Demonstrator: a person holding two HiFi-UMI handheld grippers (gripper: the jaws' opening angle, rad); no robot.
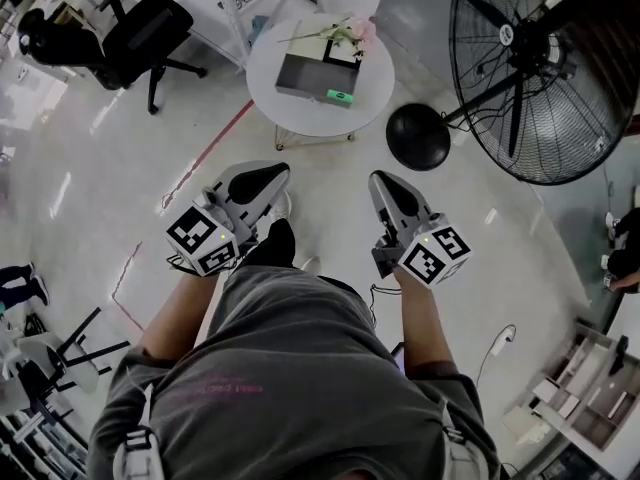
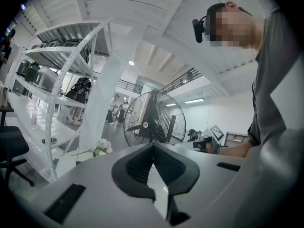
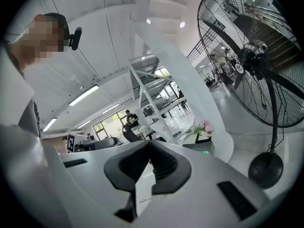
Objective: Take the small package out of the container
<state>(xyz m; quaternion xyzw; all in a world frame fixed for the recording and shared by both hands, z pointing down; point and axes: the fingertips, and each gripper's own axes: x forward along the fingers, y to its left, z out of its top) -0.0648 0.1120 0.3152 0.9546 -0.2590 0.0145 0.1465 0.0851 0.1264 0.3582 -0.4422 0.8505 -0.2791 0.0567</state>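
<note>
From above, the person stands on the pale floor (image 1: 90, 168) with a tool in each hand, both held out level in front of the body. The left tool (image 1: 272, 175) and the right tool (image 1: 382, 181) are well apart from each other and both are short of the round white surface (image 1: 270, 88) ahead. On that surface sits the grey container (image 1: 312, 74), with a small green item (image 1: 340, 95) at its near edge; whether that is the small package I cannot tell from here. A spray of pale flowers (image 1: 345, 33) lies behind the container. A big standing fan (image 1: 540, 78) is off to the right, its black base (image 1: 418, 136) just beside the surface, and a black office chair (image 1: 140, 30) stands far left. In the left gripper view the two dark jaws are clenched tip to tip with nothing caught between them. Past them I see the fan, the flowers low on the left, a white shelving rack (image 2: 57, 80), and the right tool out at the right. In the right gripper view the jaws likewise meet at their tips and grasp nothing. Beyond them the container rests on the round surface, untouched, the green spot on its face and the flowers above it. The fan towers at the right.
</note>
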